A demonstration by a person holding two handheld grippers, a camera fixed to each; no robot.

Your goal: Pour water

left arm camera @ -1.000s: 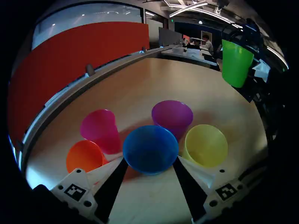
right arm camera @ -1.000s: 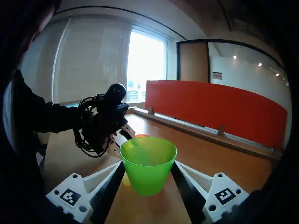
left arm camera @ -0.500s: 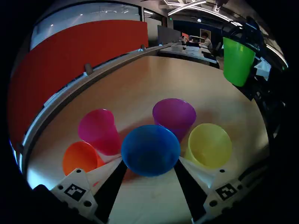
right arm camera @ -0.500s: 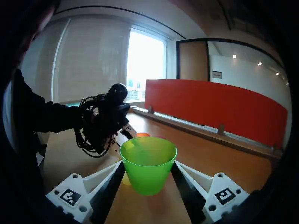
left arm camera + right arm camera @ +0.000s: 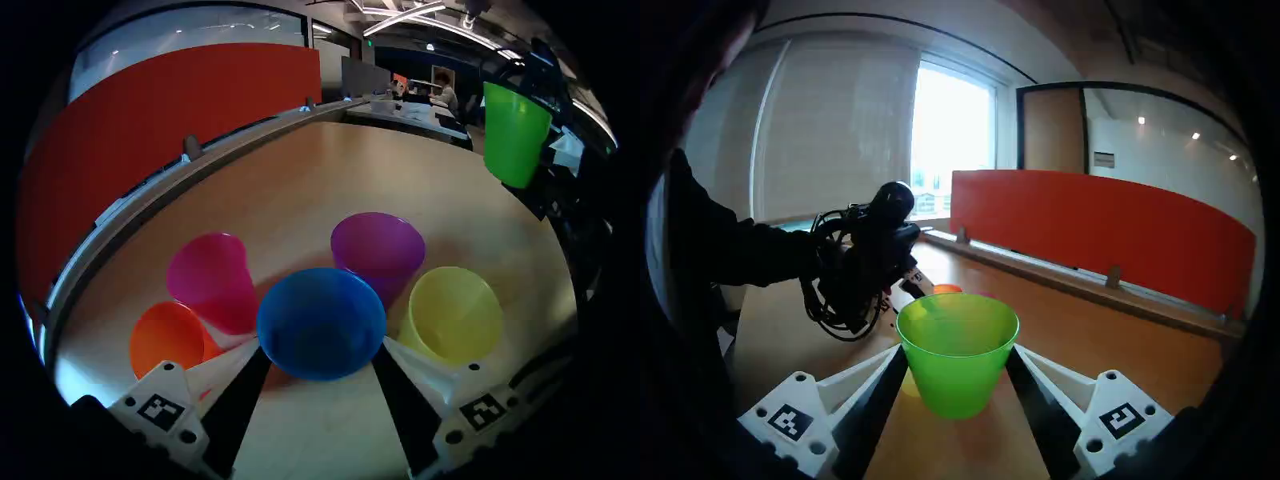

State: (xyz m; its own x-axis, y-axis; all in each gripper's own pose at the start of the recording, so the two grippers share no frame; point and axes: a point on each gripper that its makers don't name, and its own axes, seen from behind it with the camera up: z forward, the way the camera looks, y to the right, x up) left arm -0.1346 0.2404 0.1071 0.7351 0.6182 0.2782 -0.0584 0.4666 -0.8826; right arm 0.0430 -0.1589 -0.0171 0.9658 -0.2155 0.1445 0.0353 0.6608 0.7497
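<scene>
My left gripper (image 5: 320,350) is shut on a blue cup (image 5: 322,316), which stands upright between the fingers above the wooden table (image 5: 320,176). Around it stand a pink cup (image 5: 210,276), an orange cup (image 5: 164,348), a purple cup (image 5: 378,246) and a yellow cup (image 5: 453,314). My right gripper (image 5: 958,356) is shut on a green cup (image 5: 958,376), held upright in the air. That green cup (image 5: 516,132) also hangs at the upper right of the left gripper view. The left gripper (image 5: 868,264), held by a dark-sleeved hand, is left of the green cup in the right gripper view.
A red divider panel (image 5: 160,120) runs along the table's far edge, with a raised rail (image 5: 192,156) below it. The orange cup's rim (image 5: 946,289) peeks out behind the green cup. Bare tabletop stretches beyond the cups. Desks and a person sit far off (image 5: 436,92).
The green cup has drifted slightly right in the left gripper view. The blue cup sits a little nearer the camera. Both grips are unchanged.
</scene>
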